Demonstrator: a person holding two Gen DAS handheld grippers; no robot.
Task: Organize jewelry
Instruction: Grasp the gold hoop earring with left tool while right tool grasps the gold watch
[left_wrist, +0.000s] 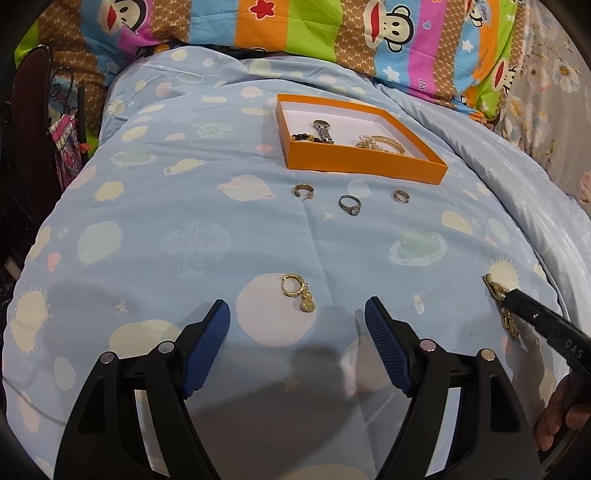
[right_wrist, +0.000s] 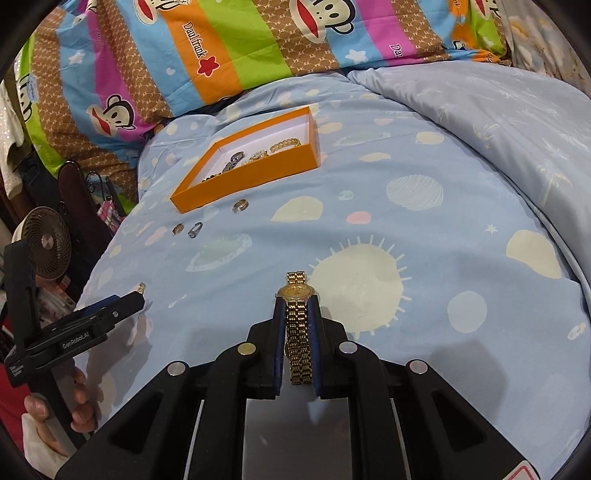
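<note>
Ahead of the jaws spreads a pale blue duvet (left_wrist: 177, 229) printed with cream planets, suns and stars. Beyond it, farthest from the jaws, lies a striped quilt (right_wrist: 229, 48) in orange, green, pink and blue with cartoon monkey faces. Far right of the left jaws a floral sheet (left_wrist: 546, 92) shows. Left of the right jaws stands a small round fan (right_wrist: 46, 243).
</note>
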